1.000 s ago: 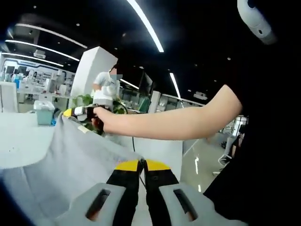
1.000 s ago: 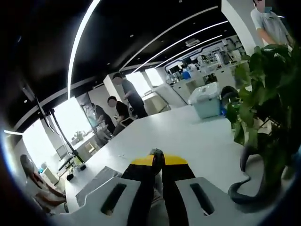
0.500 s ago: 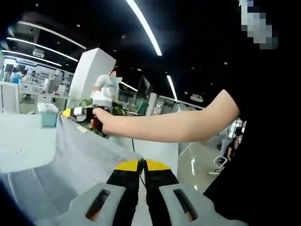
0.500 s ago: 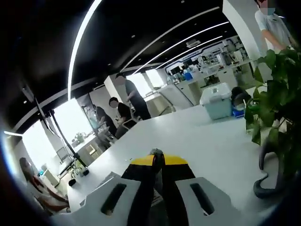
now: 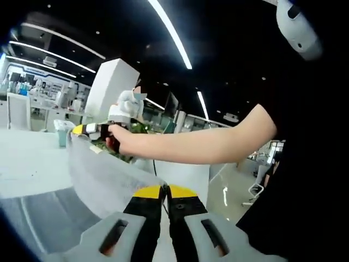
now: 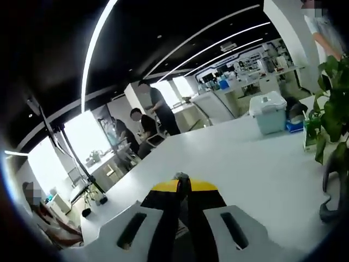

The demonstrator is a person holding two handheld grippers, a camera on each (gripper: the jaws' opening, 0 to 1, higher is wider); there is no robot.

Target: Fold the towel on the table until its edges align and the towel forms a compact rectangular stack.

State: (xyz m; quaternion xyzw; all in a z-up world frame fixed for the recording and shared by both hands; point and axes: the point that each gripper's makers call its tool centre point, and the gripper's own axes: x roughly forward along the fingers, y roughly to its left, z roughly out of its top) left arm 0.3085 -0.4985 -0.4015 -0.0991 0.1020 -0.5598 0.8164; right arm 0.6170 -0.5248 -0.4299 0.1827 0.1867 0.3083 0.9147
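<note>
My left tongs [image 5: 164, 190] and right tongs [image 6: 184, 184] each pinch the towel [image 5: 103, 174], lifted taut over worktop [image 6: 234, 164]

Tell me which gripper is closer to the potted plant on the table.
Right. The right gripper holds a towel corner just in front of the potted plant; the left gripper grips the towel's nearer edge, farther back.

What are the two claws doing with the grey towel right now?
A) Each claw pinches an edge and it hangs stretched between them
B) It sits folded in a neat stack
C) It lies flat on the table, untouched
A: in the left gripper view the towel stretches from the left claw to the right claw, both shut on it.
</note>
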